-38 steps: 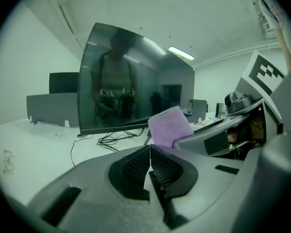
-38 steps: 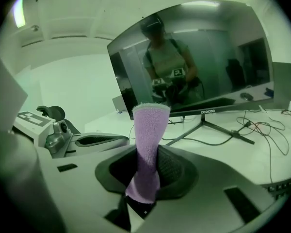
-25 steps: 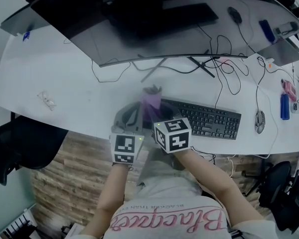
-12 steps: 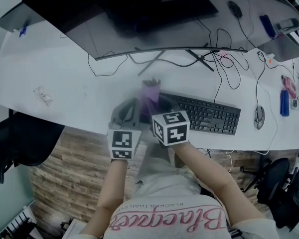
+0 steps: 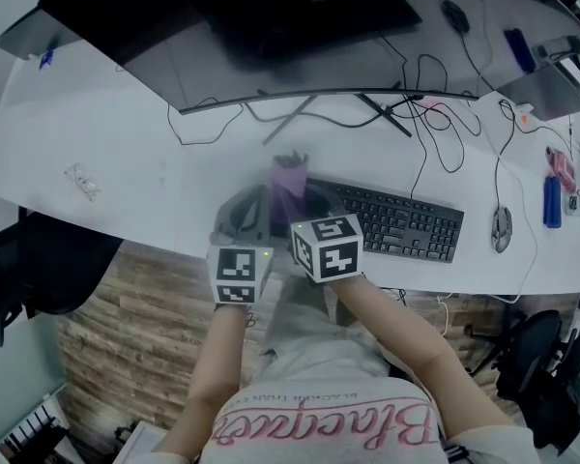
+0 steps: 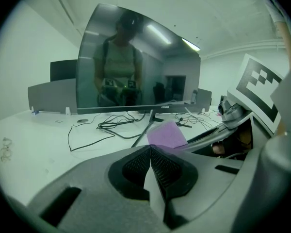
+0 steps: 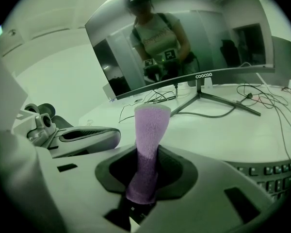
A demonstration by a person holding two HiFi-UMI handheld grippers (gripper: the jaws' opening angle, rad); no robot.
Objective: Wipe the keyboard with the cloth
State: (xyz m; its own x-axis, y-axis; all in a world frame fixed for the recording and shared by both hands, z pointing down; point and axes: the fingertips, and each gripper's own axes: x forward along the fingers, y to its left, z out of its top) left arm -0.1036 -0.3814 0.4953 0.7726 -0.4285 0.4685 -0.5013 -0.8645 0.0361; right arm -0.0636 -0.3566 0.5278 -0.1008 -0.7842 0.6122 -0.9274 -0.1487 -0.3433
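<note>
A black keyboard lies near the white desk's front edge, right of centre. My right gripper hovers over the keyboard's left end, shut on a purple cloth that sticks up and forward from its jaws. In the right gripper view the cloth stands upright out of the shut gripper, and keyboard keys show at the lower right. My left gripper sits close beside it on the left, shut on nothing; the cloth shows just beyond it.
A wide curved monitor on a splayed stand fills the desk's back, with loose cables around it. A mouse, a blue item and a pink item lie at the right. A black chair stands at the left.
Both grippers stay side by side at the keyboard's left end, having drifted only slightly. The right one has held the cloth throughout.
</note>
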